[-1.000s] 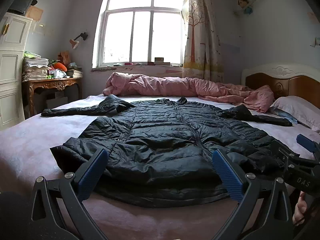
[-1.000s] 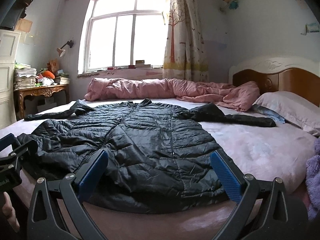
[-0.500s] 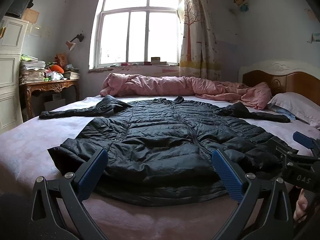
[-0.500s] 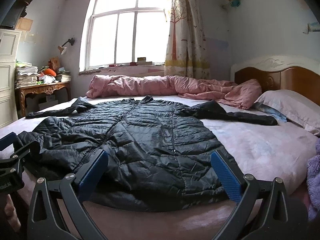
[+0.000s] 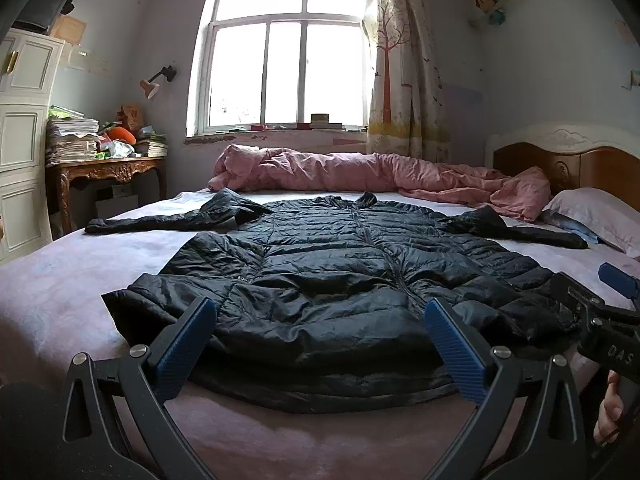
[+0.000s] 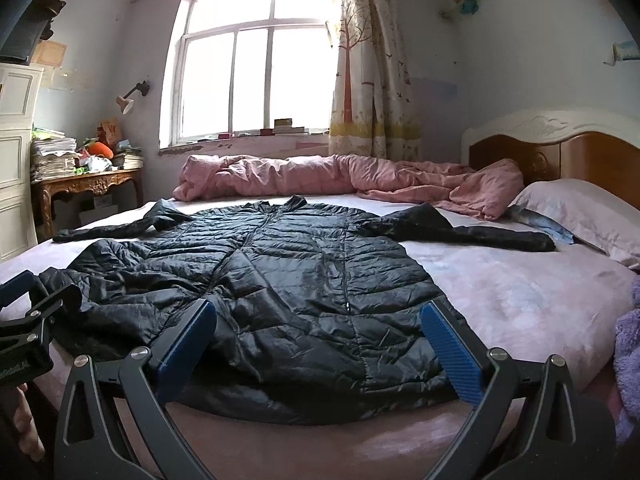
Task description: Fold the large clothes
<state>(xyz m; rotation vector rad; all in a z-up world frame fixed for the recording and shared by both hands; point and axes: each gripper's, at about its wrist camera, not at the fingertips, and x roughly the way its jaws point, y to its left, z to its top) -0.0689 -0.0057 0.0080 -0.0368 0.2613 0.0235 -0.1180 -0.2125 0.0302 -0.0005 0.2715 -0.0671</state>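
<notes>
Pink bed [image 5: 60,292], black coat [image 5: 340,280] lengthwise, collar toward window [image 5: 288,60].

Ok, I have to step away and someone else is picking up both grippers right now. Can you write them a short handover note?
Left gripper: open, holding nothing, near the coat's hem.
Right gripper: open, holding nothing, also at the hem.
Coat: black puffer, spread flat on the bed, front up, hem toward you, both sleeves out to the sides, collar toward the pink quilt.
Done: coat laid out; no fold made.
Left: all folding. Probably bring the sleeves in first, then fold the body up from the hem.
</notes>
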